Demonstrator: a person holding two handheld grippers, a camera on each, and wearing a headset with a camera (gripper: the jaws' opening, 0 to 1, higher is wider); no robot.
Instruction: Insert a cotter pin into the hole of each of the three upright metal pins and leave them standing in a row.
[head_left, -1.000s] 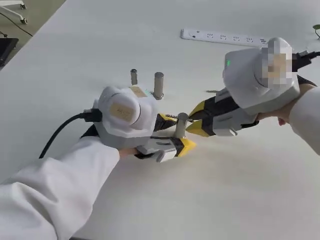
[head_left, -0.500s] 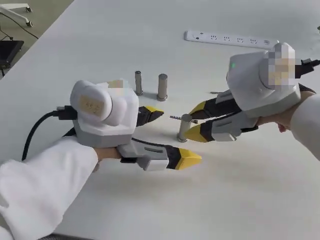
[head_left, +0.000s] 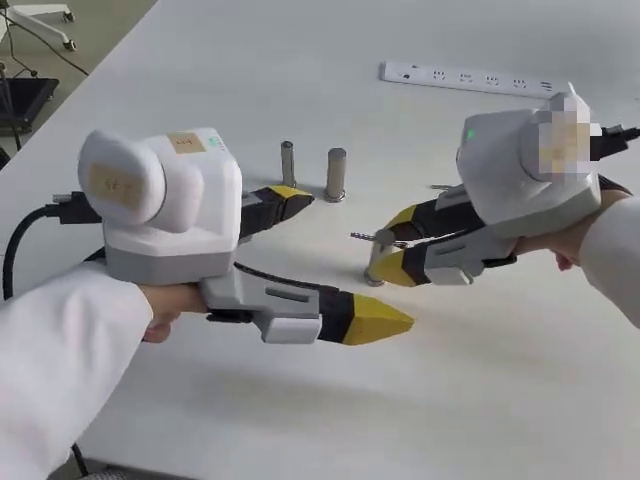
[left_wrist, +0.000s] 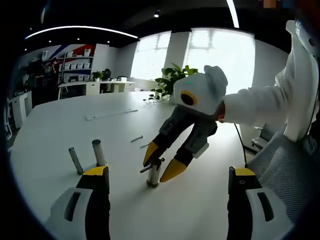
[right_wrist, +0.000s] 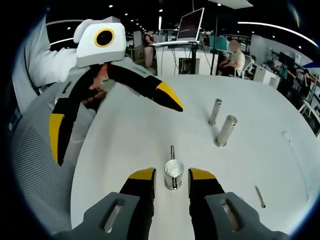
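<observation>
The right gripper's (head_left: 393, 241) yellow-tipped jaws stood narrowly apart on either side of the nearest pin (right_wrist: 174, 175), with a sliver of gap on each side in the right gripper view. A cotter pin (right_wrist: 172, 151) lay through the top of that upright pin, one end jutting out sideways. The left gripper (head_left: 338, 258) was held just beside it over the tabletop (head_left: 480, 390), jaws wide and holding nothing. A thin pin (head_left: 288, 163) and a thick pin (head_left: 336, 173) stood upright close together a little beyond. Loose cotter pins (left_wrist: 136, 139) lay farther off on the plain white tabletop, and a white power strip (head_left: 465, 78) lay near its far edge. Around it was an open office with bright windows (left_wrist: 210, 55), a potted plant (left_wrist: 172, 80) and shelves (left_wrist: 75, 67) along a wall. A monitor (right_wrist: 190, 24) stood on a desk, with a person (right_wrist: 235, 62) seated nearby.
</observation>
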